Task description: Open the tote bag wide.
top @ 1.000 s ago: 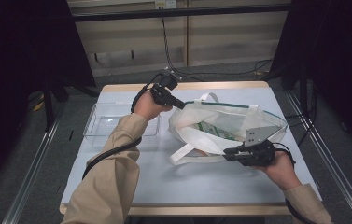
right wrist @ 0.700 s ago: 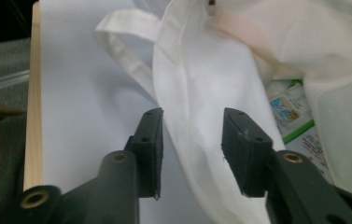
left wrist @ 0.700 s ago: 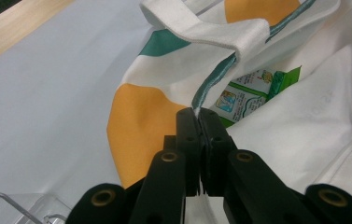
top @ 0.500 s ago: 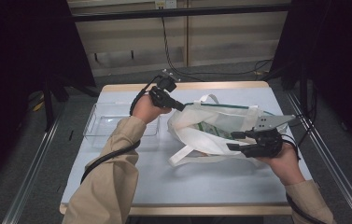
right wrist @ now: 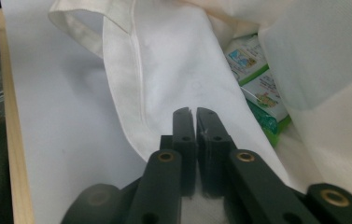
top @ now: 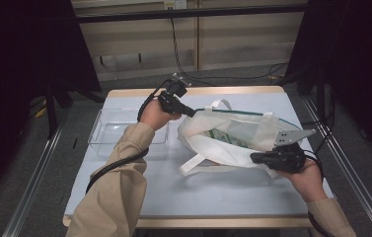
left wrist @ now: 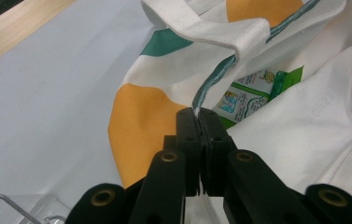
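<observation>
A white tote bag with green trim and orange patches lies on the blue-grey table, its mouth pulled open. My left gripper is shut on the far-left rim; in the left gripper view the jaws pinch the green-trimmed edge of the bag. My right gripper is shut on the near-right rim, with white cloth running under its closed jaws. A green printed packet lies inside the bag.
A clear plastic tray sits left of the bag, under the left forearm; its corner shows by the left jaws. One loose bag handle trails toward the table's front. The wooden table edge runs left of the bag.
The right gripper has moved to the right with the bag's near rim, stretching the mouth wider. The left gripper has held its grip and shifted slightly left.
</observation>
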A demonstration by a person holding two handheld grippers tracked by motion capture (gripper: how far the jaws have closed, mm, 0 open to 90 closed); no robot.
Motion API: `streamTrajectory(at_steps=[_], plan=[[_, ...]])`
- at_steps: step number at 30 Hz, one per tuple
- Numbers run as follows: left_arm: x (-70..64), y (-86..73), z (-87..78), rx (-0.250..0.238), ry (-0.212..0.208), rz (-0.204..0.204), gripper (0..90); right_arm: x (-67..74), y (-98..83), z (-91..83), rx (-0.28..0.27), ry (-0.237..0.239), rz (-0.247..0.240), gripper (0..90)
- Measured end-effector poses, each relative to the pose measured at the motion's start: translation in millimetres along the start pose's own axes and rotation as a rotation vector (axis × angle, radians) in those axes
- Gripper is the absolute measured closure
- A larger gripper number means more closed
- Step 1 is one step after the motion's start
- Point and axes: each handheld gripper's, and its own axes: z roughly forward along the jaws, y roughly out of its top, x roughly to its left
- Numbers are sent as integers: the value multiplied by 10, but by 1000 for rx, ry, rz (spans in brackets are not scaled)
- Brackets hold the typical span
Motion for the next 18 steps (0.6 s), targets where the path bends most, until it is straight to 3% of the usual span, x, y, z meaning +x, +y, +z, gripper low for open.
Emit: streamTrajectory(at_steps=[4, 12, 14, 18], plan=[[8, 11, -2, 4, 2, 11, 882, 37, -42, -4, 44, -20, -20, 900], [27, 15, 5, 2, 11, 3, 882, 66, -243, -36, 60, -28, 10, 900], [31, 18, 20, 3, -5, 0, 879, 61, -274, -42, 68, -31, 17, 900], [8, 22, 42, -2, -11, 2, 871, 59, -243, -94, 17, -66, 20, 869]])
